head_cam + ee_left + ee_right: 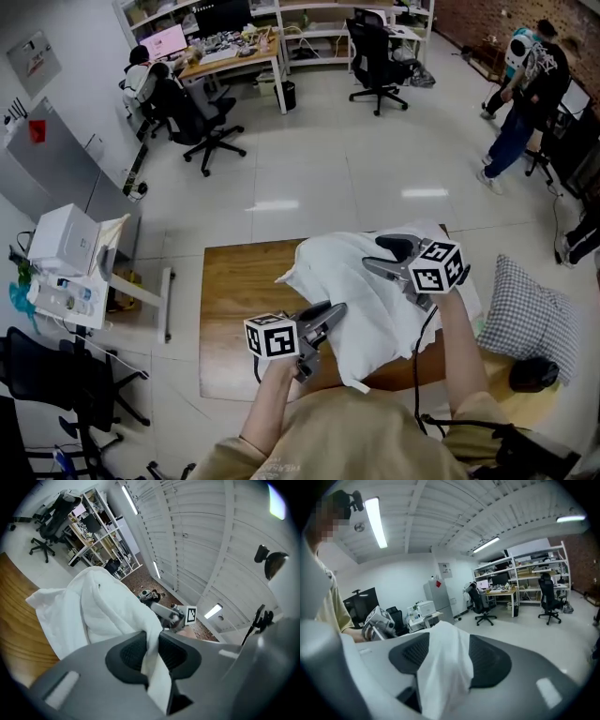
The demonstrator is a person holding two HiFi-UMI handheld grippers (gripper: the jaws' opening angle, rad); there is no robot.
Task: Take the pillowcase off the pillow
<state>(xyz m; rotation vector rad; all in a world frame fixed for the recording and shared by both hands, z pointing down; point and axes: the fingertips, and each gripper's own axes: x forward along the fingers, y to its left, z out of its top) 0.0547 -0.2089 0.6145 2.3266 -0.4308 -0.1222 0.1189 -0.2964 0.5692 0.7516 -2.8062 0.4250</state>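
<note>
White pillowcase [366,300] up off the wooden desk [239,309], strung between both grippers. Left gripper [333,311] down low near the body, jaws clenched tight on a thin fold of it. Right gripper [375,253] higher and further out, jaws grasping a thicker bunch of the same cloth, rest of it drooping toward the desk. Off past the desk's right edge, a checked pillow [525,317]. Way back across the tiled floor: office chairs [202,122] and a person [530,89] standing.
</note>
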